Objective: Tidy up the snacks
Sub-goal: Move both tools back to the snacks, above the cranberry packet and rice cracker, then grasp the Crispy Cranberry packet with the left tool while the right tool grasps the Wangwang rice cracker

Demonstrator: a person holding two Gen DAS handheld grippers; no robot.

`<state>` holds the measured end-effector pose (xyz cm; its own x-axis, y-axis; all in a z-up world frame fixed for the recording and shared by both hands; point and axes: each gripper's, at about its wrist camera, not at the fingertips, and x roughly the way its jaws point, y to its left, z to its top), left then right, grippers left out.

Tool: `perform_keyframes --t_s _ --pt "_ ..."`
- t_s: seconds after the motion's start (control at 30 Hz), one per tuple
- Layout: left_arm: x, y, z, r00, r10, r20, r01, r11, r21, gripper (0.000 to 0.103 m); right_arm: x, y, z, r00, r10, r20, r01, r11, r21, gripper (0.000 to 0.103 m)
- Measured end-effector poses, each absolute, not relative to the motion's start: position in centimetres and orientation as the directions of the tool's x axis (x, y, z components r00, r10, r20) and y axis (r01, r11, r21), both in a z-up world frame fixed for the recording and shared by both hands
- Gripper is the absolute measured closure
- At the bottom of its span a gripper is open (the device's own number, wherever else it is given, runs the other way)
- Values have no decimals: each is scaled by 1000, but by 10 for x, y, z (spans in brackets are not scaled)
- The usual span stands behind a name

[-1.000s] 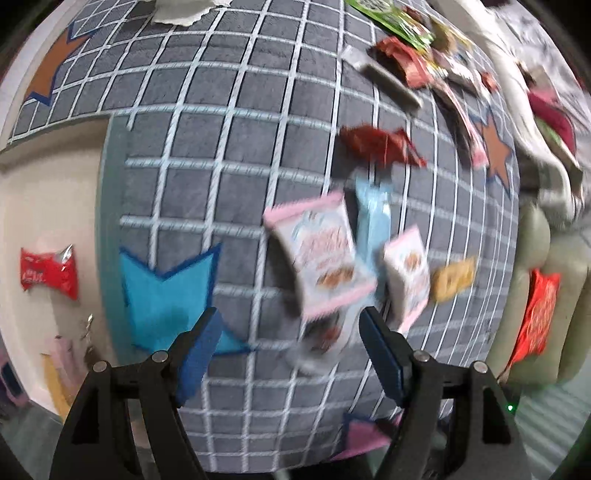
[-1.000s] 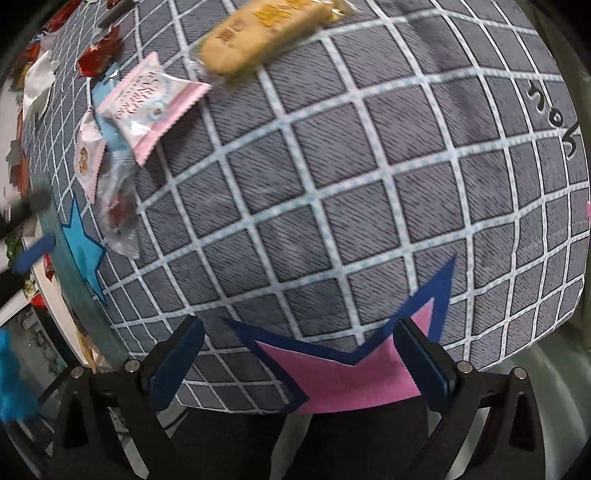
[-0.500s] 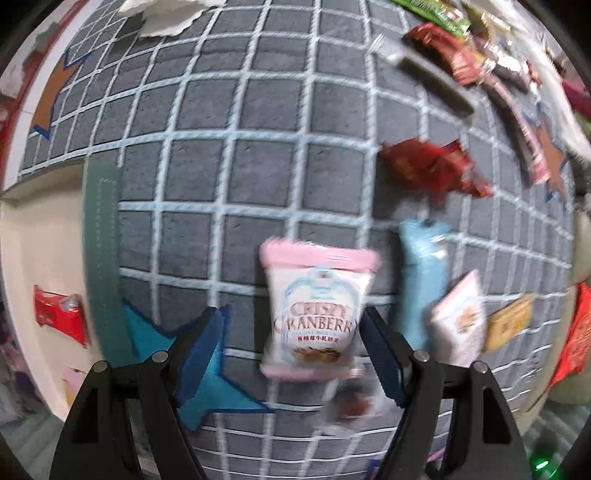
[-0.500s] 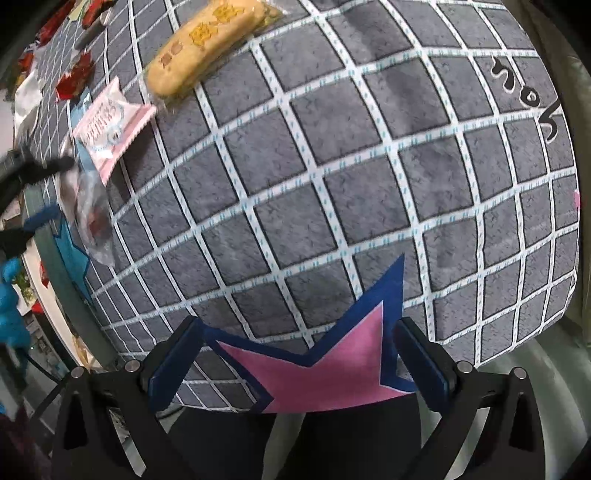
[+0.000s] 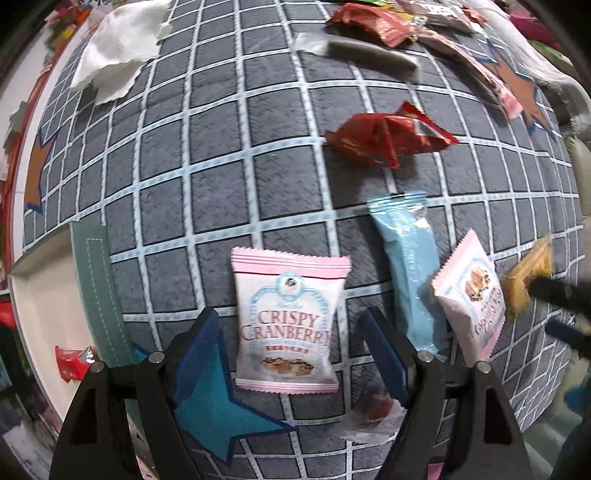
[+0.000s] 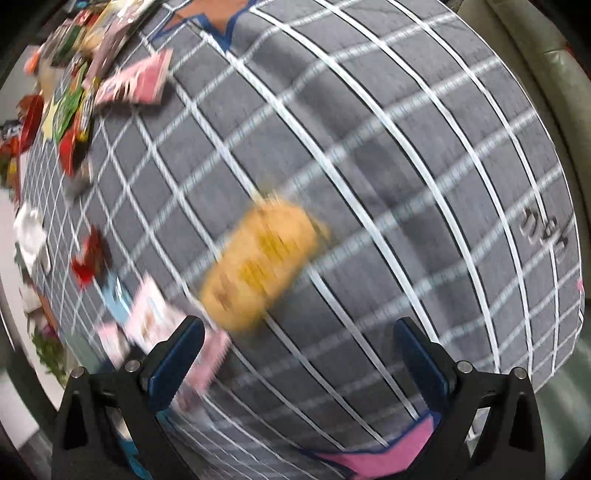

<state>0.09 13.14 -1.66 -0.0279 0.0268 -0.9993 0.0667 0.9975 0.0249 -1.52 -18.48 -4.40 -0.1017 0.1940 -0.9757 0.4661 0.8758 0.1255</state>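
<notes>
- The pink-and-white "Crispy Cranberry" packet (image 5: pixel 290 325) lies flat on the grey grid-patterned mat (image 5: pixel 207 122), near the mat's near edge, print upright to the left wrist camera.
- The left gripper (image 5: pixel 291 343) points forward and down over that packet, its two blue-padded fingers spread wide, one on each side of the packet's lower half; the pads stand clear of the wrapper and nothing is held.
- Just right of that gripper's right finger lies a light blue wrapper (image 5: pixel 410 273), with a second pink packet (image 5: pixel 471 295) touching or overlapping its right side; a clear crumpled wrapper (image 5: pixel 373 413) sits beside the finger's base.
- Further right, a yellow biscuit pack (image 5: pixel 528 273) lies near the mat's right edge, with a dark blurred gripper part over it.
- In the right wrist view the same biscuit pack (image 6: pixel 258 266) is motion-blurred, ahead of and between the fingers of the right gripper (image 6: pixel 299 347), nearer the left finger; these fingers too are wide apart and grip nothing.
- Open grey mat stretches to the right of the biscuit pack up to the curved mat edge, and beyond the cranberry packet toward a red crumpled wrapper (image 5: pixel 384 136).
- A white tissue (image 5: pixel 118 59) lies at the far left, and a heap of mixed snack packs (image 5: pixel 406 22) lines the far edge.
- A blue star patch (image 5: pixel 218 398) sits under the left finger, and a green strip (image 5: pixel 98 291) borders the mat's left edge.
</notes>
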Motion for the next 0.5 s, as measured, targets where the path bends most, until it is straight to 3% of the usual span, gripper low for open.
perform_keyframes --t_s 0.23,0.33,0.37,0.47,0.5 --pt "-7 130 -23 -20 10 -1000 68 998 8 12 18 -188 -47 -111 84 -990 398 917 33 1" --pt "-9 142 -25 -22 4 -1000 78 997 2 14 24 -181 -43 -107 24 -994 357 934 -16 16" --pt "-10 143 -26 -19 -1 -1000 94 996 -3 16 23 -171 -43 -104 8 -995 354 935 -29 26" --pt "-8 145 -19 -1 -10 -1000 147 989 -10 38 16 -159 -38 -98 -5 -995 285 958 -33 52" --pt "-9 142 -17 5 -10 -1000 162 987 -9 55 15 -158 -38 -97 -1 -995 277 961 -28 59"
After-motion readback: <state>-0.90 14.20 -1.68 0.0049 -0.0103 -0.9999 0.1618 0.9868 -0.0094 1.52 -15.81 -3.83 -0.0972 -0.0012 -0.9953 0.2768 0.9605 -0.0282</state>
